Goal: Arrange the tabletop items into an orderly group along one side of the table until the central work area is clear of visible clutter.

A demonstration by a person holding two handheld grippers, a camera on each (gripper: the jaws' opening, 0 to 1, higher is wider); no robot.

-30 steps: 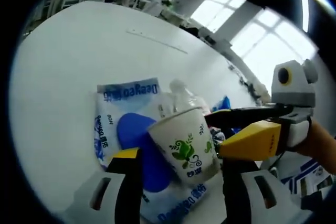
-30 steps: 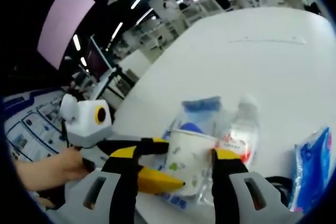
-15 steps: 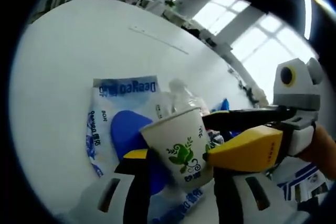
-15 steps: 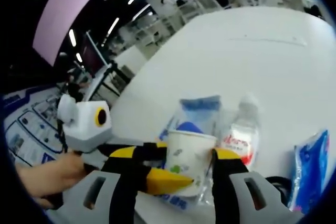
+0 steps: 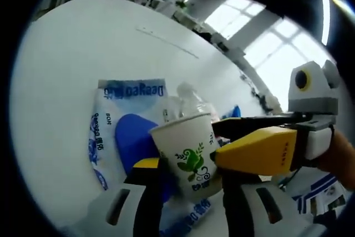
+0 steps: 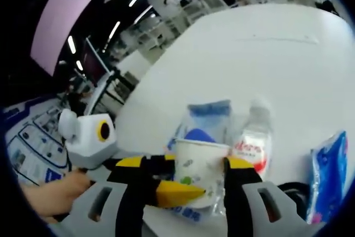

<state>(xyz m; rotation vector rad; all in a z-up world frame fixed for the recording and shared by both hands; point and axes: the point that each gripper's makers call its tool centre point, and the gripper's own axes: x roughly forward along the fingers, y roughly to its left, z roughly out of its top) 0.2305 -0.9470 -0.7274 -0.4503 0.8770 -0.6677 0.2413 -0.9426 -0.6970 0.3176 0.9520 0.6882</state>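
A white paper cup (image 5: 186, 154) with a green leaf print stands upright between my left gripper's (image 5: 189, 166) jaws, which press on both its sides. In the right gripper view the same cup (image 6: 199, 165) sits between my right gripper's (image 6: 188, 164) wider-set jaws, close against the right one. The right gripper (image 5: 219, 140) reaches in from the right with its yellow jaw at the cup's side. Under and behind the cup lie a blue and white packet (image 5: 119, 126) and a clear bottle (image 5: 191, 101) with a red label (image 6: 252, 148).
The white table (image 5: 72, 54) stretches far and left of the items. A second blue packet (image 6: 327, 173) lies at the right. A hand (image 6: 47, 201) holds the left gripper at the left. Office desks and windows stand beyond the table.
My left gripper's jaws have drawn in from either side until they meet the cup. The right gripper's jaws keep the same width. Both views have shifted slightly.
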